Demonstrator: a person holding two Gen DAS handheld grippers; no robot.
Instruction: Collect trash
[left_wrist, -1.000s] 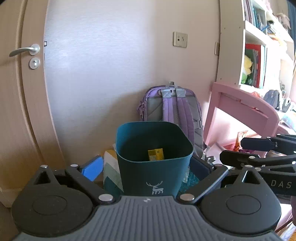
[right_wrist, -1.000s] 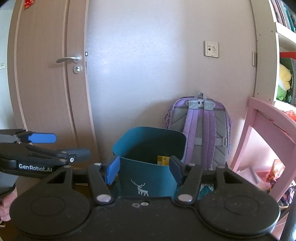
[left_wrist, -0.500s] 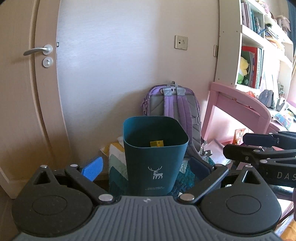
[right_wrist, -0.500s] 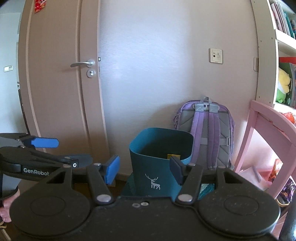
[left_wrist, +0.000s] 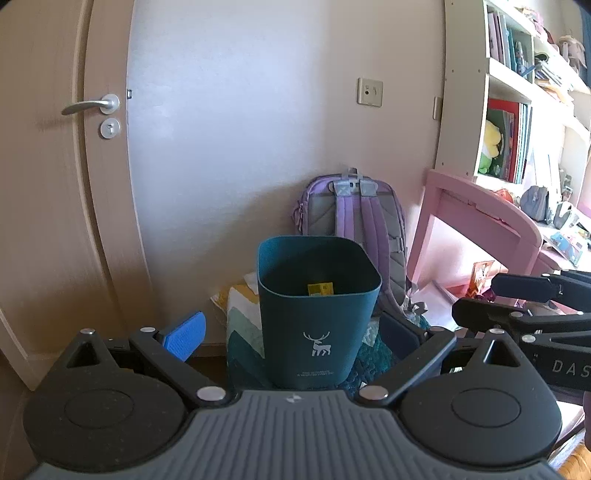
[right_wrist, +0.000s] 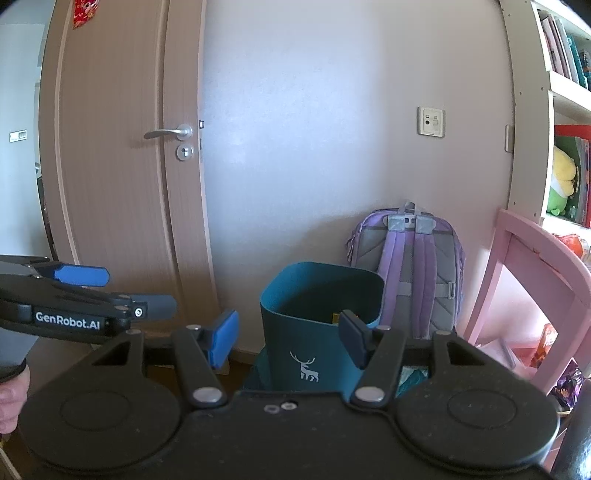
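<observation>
A dark teal bin (left_wrist: 319, 325) with a white deer mark stands on the floor against the wall, and a yellow wrapper (left_wrist: 320, 289) lies inside it. My left gripper (left_wrist: 291, 336) is open and empty, held back from the bin, which shows in the gap beyond its fingers. The right gripper (left_wrist: 478, 298) juts in at the right edge of that view. In the right wrist view the bin (right_wrist: 295, 325) again stands beyond the open, empty right gripper (right_wrist: 288, 338). The left gripper (right_wrist: 122, 291) hangs at the left, with a hand below it.
A purple backpack (left_wrist: 354, 218) leans on the wall behind the bin. A folded patterned quilt (left_wrist: 240, 325) lies under and beside the bin. A pink desk (left_wrist: 480, 206) and bookshelves (left_wrist: 509, 110) stand at the right, with papers on the floor below. A closed door (left_wrist: 74, 184) is at the left.
Both grippers have drawn back and up from the bin, which now looks smaller and farther off. More of the door and floor shows. The jaws stay as wide as before.
</observation>
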